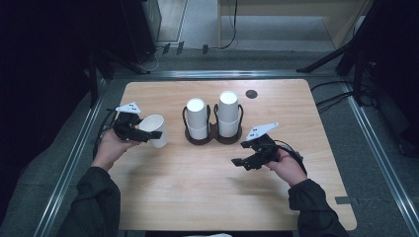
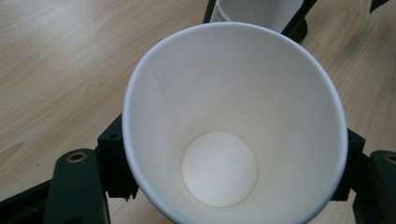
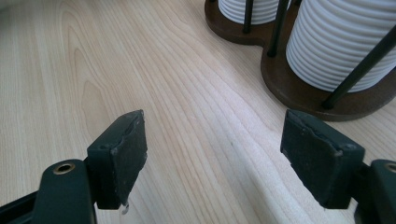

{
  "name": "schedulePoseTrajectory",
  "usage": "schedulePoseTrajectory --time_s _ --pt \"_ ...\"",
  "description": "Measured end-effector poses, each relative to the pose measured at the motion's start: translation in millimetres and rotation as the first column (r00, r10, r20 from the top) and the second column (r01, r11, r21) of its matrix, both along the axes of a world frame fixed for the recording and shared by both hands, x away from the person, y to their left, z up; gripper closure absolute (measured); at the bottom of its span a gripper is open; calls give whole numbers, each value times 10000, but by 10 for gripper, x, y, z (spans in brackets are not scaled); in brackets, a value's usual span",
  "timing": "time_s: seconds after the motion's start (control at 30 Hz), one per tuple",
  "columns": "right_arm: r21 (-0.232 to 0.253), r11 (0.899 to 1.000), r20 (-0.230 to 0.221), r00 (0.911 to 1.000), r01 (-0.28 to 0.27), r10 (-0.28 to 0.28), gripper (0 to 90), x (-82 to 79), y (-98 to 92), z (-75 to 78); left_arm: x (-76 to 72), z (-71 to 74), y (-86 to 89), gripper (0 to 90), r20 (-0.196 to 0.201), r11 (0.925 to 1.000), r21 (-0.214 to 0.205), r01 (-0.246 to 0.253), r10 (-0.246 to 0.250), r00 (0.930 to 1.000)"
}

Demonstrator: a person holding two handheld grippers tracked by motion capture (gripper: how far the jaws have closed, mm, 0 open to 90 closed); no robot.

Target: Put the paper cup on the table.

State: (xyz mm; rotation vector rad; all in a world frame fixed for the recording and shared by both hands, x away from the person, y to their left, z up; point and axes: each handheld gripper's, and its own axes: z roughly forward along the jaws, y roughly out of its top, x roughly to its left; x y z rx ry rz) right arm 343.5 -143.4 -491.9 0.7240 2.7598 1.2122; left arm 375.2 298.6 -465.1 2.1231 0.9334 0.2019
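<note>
A light wooden table [image 1: 197, 197] with rounded corners carries the scene. On it stands a dark wooden two-ring cup stand [image 1: 213, 137], lying between the left gripper [image 1: 143, 132] and the right gripper [image 1: 249, 155], slightly beyond both. Its left ring holds a stack of white cups [image 1: 196, 118], its right ring a taller stack [image 1: 228, 113]. A small dark round disc [image 1: 251, 94] sits in the tabletop well beyond the right gripper, behind the stand. The wood just under the right gripper is bare.
</note>
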Motion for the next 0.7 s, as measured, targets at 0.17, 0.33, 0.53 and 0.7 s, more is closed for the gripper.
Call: schedulePoseTrajectory --time_s 0.17,0.33,0.53,0.7 --pt "-9 10000 -20 10000 14 -15 229 -12 -22 -10 45 -42 71 258 167 9980 288 -569 565 9983" --pt "-29 10000 -45 10000 29 -29 229 -17 -20 -15 78 -80 166 258 85 9926 530 -1089 1086 9941" --pt "-72 10000 -78 10000 -19 19 229 -14 -3 -20 102 -128 230 255 29 9855 872 -1459 1462 9893" --pt "-85 9999 -64 10000 -68 67 229 -11 9 -26 132 -185 230 246 -51 9788 1300 -1581 1601 9871"
